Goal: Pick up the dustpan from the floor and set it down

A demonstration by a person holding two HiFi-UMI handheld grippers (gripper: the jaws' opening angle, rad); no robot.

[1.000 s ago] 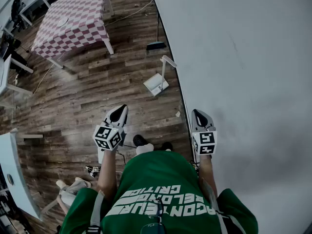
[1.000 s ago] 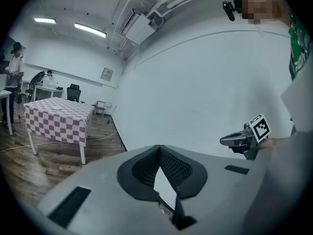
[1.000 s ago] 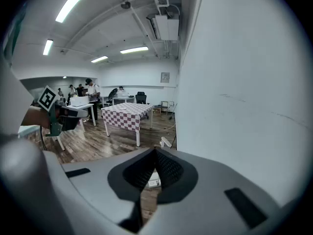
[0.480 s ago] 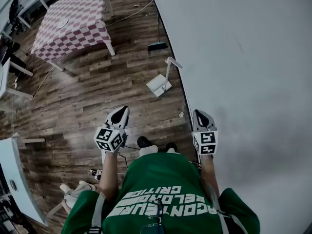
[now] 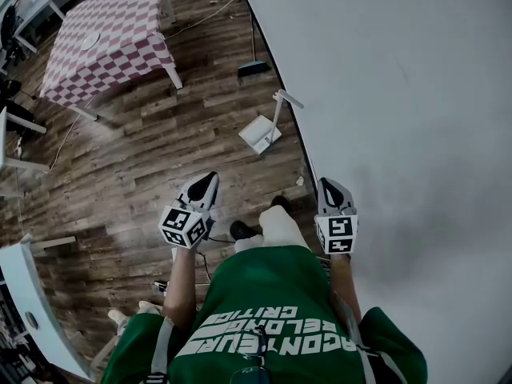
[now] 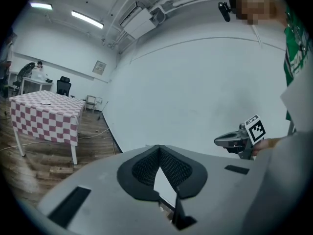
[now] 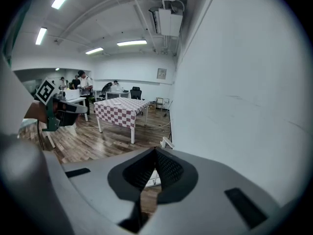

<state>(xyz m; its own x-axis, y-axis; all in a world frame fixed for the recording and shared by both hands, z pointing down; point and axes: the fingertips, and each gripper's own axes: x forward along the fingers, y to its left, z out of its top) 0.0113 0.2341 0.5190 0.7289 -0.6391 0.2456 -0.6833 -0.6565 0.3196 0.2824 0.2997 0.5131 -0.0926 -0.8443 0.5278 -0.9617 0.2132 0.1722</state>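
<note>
By the wall (image 5: pixel 400 134), dustpan (image 5: pixel 258 134) sits near a broom (image 5: pixel 254 67); left gripper (image 5: pixel 205 182), right gripper (image 5: pixel 330 189): fingers together.

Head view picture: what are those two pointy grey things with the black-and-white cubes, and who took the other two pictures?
A person in a green shirt holds a tool in each hand, each ending in a two-finger claw. The head view comes from a camera on their head, looking down: the left claw and right claw are both shut and empty. The other two pictures come from small cameras riding on the claws. On the wooden floor ahead, by the white wall, lies a white dustpan, with a broom beyond it and a checked-cloth table further left.
</note>
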